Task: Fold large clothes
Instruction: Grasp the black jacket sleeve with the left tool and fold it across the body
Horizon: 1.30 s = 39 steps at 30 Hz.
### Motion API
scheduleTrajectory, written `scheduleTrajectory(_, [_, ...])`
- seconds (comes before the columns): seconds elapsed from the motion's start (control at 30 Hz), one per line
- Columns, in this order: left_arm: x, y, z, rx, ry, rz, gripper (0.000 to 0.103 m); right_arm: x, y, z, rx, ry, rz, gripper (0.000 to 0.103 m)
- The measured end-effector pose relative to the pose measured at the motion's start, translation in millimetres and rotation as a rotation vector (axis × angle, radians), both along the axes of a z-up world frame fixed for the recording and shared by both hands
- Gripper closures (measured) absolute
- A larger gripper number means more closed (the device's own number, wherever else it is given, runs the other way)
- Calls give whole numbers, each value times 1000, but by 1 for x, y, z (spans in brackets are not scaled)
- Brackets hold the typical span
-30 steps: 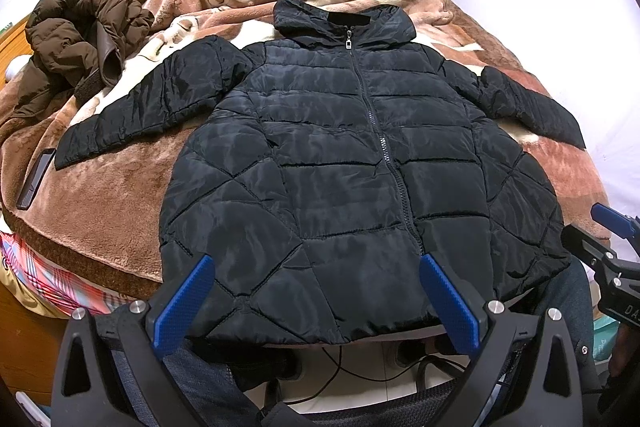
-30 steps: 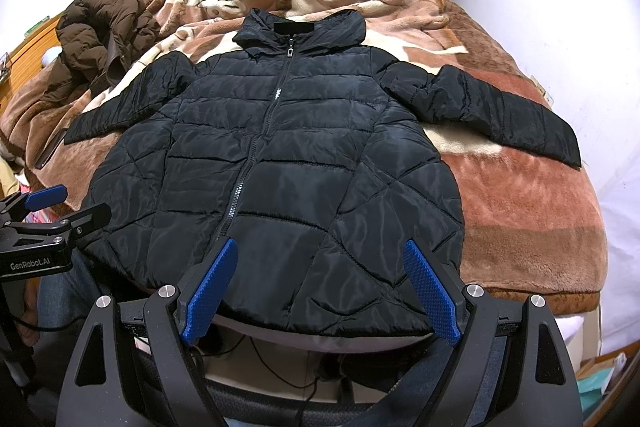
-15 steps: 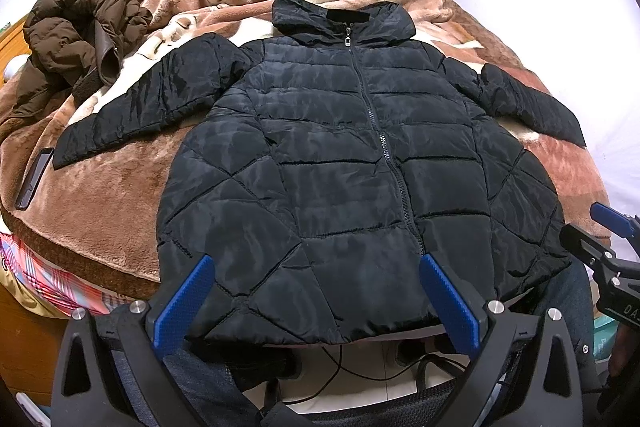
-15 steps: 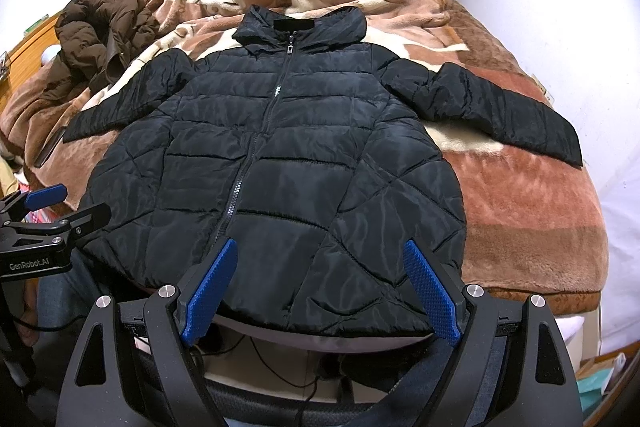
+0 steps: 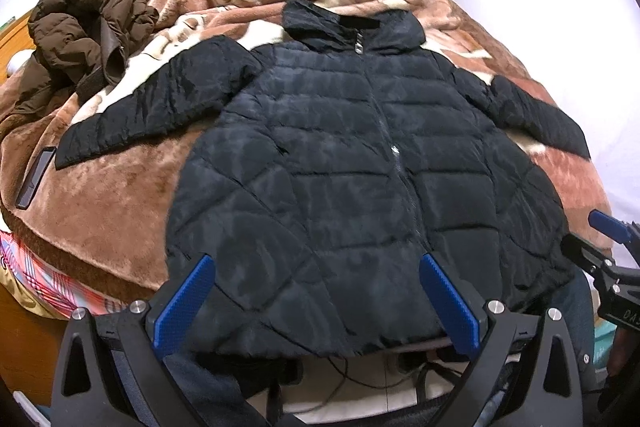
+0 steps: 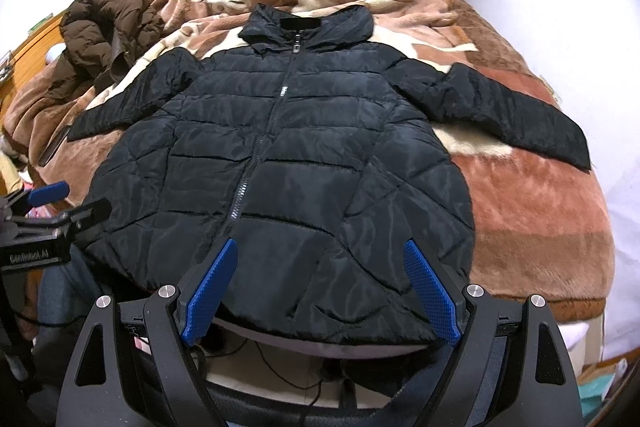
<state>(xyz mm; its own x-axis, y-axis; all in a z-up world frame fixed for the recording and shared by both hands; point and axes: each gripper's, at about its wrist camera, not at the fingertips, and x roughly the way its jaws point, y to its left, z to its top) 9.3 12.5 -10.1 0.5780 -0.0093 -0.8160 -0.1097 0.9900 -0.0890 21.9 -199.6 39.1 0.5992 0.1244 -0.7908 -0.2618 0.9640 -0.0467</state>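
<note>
Both of your wrist views look forward over a black quilted puffer jacket (image 5: 360, 155) (image 6: 288, 163) spread front-up, zipped, on a bed covered by a brown and cream plush blanket (image 5: 120, 195) (image 6: 532, 211). The jacket's hem hangs over the near edge of the bed, and the black bodies of your tongs cut off part of that hem in each view. What lies beneath the overhang is dim: only loose dark cables on a pale floor can be made out. A crumpled brown padded coat (image 5: 84, 27) (image 6: 104, 31) sits well apart from the jacket at the far left of the bed, its shape too bunched to read. A flat dark slab (image 5: 35, 179) beside the jacket's left cuff cannot be identified.

Your left tongs (image 5: 318, 301) stand wide apart, empty, framing the left half of the hem without touching it. Your right tongs (image 6: 320, 291) are likewise spread and empty, framing the hem just right of the zip. Each pair shows at the margin of the other view, near the jacket's outer lower corners. The sleeves lie stretched outward to either side, collar toward the far end of the bed.
</note>
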Motion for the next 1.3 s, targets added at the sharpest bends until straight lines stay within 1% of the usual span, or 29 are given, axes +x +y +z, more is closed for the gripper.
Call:
scheduleTrajectory(0.17, [27,44,-1,7,-10,69,0,26,15,3,23,-39,53,18])
scheduleTrajectory(0.27, [45,77,-5,-20,-12,126,0,52,28,8,25,-63,84,18])
scheduleTrajectory(0.37, [64,115,-12,-55,-19,192,0,81,44,8,24,-55,116,18])
scheduleTrajectory(0.43, [77,140,-19,-81,-15,243,0,101,57,5,1,-50,136,18])
scheduleTrajectory(0.5, [89,166,-26,-70,-19,300,0,117,68,0,-10,-44,150,18])
scheduleTrajectory(0.53, [95,179,-31,-57,-20,329,0,127,72,-4,-10,-32,157,18])
scheduleTrajectory(0.57, [101,192,-36,-59,-18,355,0,135,76,-7,-13,-22,160,18])
scheduleTrajectory(0.63, [112,219,-50,-105,-7,389,1,151,86,-17,-32,-8,173,18])
scheduleTrajectory(0.77, [132,266,-79,-137,14,479,1,181,100,-39,-68,32,181,18])
scheduleTrajectory(0.9, [144,305,-108,-199,16,570,2,203,106,-58,-87,60,180,18])
scheduleTrajectory(1.07, [152,342,-141,-279,18,694,6,222,104,-80,-103,95,165,18])
scheduleTrajectory(1.13, [156,349,-149,-285,3,712,6,227,101,-87,-107,104,155,18])
scheduleTrajectory(1.17, [158,350,-150,-274,-7,715,7,230,100,-90,-108,110,149,18])
scheduleTrajectory(1.2, [161,351,-151,-257,-14,716,9,232,97,-92,-108,114,141,18])
scheduleTrajectory(1.23, [164,351,-151,-236,-14,720,14,234,96,-94,-108,116,135,18])
scheduleTrajectory(1.27, [167,351,-152,-221,-10,725,18,235,94,-96,-107,119,126,18])
scheduleTrajectory(1.3, [170,352,-152,-211,-8,724,26,236,92,-97,-108,122,120,18])
